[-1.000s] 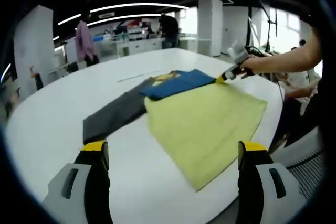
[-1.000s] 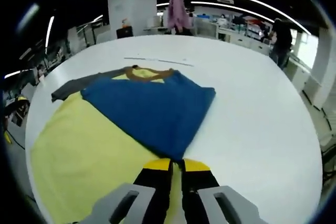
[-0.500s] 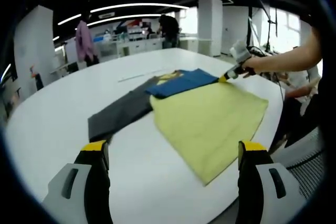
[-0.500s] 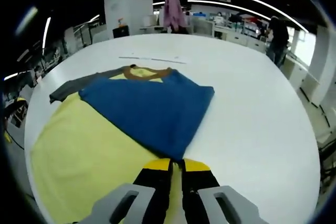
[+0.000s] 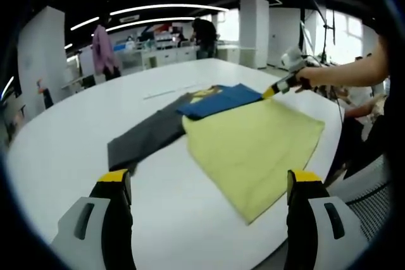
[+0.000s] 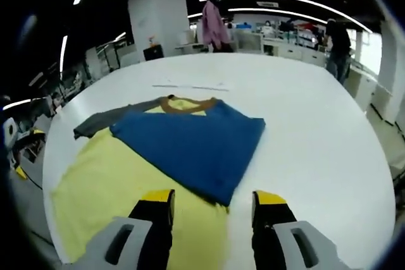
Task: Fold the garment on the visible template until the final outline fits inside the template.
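Observation:
A T-shirt lies flat on the white table (image 5: 57,150). Its yellow body (image 5: 253,140) spreads toward the table's near edge, a grey sleeve (image 5: 142,137) sticks out to the left, and the blue sleeve (image 5: 218,99) is folded over the chest. In the right gripper view the blue sleeve (image 6: 193,147) lies across the yellow body (image 6: 120,181), with the brown collar (image 6: 183,100) and grey sleeve (image 6: 104,121) beyond. My left gripper (image 5: 205,184) is open, well short of the shirt. My right gripper (image 6: 212,199) is open just above the blue sleeve's cuff; it also shows as the right gripper (image 5: 278,86), held by a person's hand.
A pale strip (image 6: 190,86) lies on the table beyond the collar. People stand at desks far behind: one in pink (image 5: 101,49), one in dark clothes (image 5: 204,33). A seated person (image 5: 373,93) is at the table's right edge. A grey mesh chair (image 5: 373,200) stands close.
My right gripper was shut on the blue sleeve's cuff; now its jaws stand apart and the sleeve lies on the yellow body. The right gripper has drawn back and risen slightly. The left gripper has barely moved.

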`<state>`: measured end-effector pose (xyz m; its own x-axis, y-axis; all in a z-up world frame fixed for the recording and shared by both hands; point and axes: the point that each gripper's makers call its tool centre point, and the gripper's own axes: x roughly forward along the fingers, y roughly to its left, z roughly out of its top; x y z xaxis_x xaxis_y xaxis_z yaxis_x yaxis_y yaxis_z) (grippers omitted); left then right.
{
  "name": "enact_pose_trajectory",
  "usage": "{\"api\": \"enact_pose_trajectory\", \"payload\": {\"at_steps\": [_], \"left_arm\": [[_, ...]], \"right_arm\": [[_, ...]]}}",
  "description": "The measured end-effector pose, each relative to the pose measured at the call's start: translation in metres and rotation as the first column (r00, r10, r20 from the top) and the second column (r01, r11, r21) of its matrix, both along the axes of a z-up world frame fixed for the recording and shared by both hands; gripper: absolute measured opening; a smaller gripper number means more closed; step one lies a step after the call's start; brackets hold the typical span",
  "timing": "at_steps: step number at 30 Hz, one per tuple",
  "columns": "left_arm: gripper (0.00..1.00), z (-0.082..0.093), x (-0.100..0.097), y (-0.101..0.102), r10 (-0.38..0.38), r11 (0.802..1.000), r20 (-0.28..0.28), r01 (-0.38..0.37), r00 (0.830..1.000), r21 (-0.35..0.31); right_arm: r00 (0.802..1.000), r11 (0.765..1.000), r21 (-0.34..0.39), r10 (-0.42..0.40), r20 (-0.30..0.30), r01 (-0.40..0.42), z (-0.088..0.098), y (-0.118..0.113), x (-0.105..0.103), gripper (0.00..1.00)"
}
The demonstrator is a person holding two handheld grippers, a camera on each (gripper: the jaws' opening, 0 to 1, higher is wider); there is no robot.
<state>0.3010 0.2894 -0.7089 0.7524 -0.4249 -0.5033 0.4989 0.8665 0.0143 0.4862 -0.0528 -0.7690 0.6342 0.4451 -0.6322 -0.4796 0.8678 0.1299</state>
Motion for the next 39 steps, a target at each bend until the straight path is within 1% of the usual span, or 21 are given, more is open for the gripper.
{"api": "enact_pose_trajectory", "payload": {"at_steps": [3,7,11,13,19,22,24,30,32,36,39], "left_arm": [[0.99,0.000,0.000,0.001,0.000,1.000,0.001,0.000,1.000,-0.001],[0.99,0.003,0.002,0.003,0.003,1.000,0.005,-0.003,1.000,0.003],[0.99,0.007,0.005,0.006,0.016,1.000,0.013,-0.016,1.000,-0.005],[0.99,0.008,0.006,0.009,0.019,1.000,0.014,-0.019,1.000,0.000],[0.99,0.012,0.011,0.019,0.046,0.999,0.025,-0.046,0.999,-0.007],[0.99,0.012,0.014,0.026,0.064,0.998,0.029,-0.063,0.998,-0.010],[0.99,0.012,0.015,0.032,0.076,0.997,0.029,-0.076,0.997,-0.011],[0.99,0.010,0.025,0.054,0.128,0.992,0.027,-0.128,0.991,-0.018],[0.99,0.010,0.028,0.059,0.144,0.989,0.036,-0.144,0.989,-0.021],[0.99,0.011,0.038,0.077,0.203,0.979,0.051,-0.202,0.978,-0.029],[0.97,0.011,0.042,0.085,0.222,0.975,0.062,-0.221,0.973,-0.022]], "right_arm": [[1.000,0.999,0.049,0.023,0.007,-0.023,0.010,0.011,-0.007,0.63],[0.997,0.996,0.064,0.068,0.030,-0.069,0.023,0.024,-0.016,0.78],[0.993,0.990,0.085,0.107,0.056,-0.111,0.036,0.035,-0.025,0.85],[0.990,0.988,0.087,0.125,0.060,-0.130,0.038,0.036,-0.025,0.88],[0.978,0.979,0.056,0.193,0.078,-0.198,0.049,0.041,-0.046,0.99],[0.972,0.974,0.041,0.221,0.078,-0.225,0.052,0.042,-0.055,0.99],[0.968,0.970,0.038,0.235,0.090,-0.239,0.057,0.040,-0.061,0.99],[0.960,0.962,0.068,0.255,0.112,-0.263,0.071,0.041,-0.070,0.99],[0.958,0.960,0.078,0.257,0.124,-0.268,0.075,0.040,-0.072,0.99],[0.952,0.954,0.103,0.264,0.156,-0.282,0.084,0.044,-0.080,0.99],[0.946,0.947,0.127,0.270,0.180,-0.294,0.091,0.047,-0.087,0.99]]}}
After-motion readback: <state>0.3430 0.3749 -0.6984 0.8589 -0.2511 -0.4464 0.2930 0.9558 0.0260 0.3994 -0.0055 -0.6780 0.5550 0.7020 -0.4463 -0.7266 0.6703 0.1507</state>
